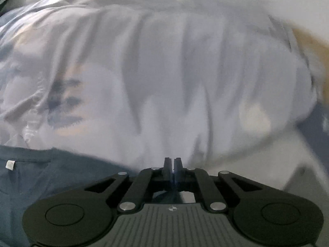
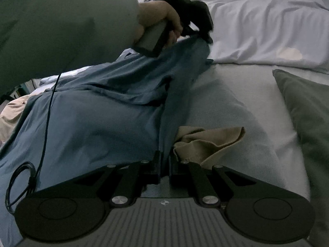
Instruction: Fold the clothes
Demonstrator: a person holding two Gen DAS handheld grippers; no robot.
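Note:
A blue garment (image 2: 92,119) lies stretched along the bed from near to far. My right gripper (image 2: 164,162) is shut on its near edge, and the cloth runs between the fingers. At the far end a person's hand (image 2: 164,14) holds my left gripper (image 2: 205,38), which is shut on the garment's far corner and holds it raised off the bed. In the blurred left wrist view the left gripper (image 1: 172,163) has its fingers pressed together with a sliver of blue between them. More of the blue garment (image 1: 41,181), with a small white tag, lies at the lower left.
A crumpled tan cloth (image 2: 209,142) lies just right of my right gripper. A dark green pillow (image 2: 308,113) sits at the right, and a white duvet (image 2: 257,26) is bunched at the far side. A black cable (image 2: 47,113) hangs at the left, under the person's green sleeve (image 2: 61,24).

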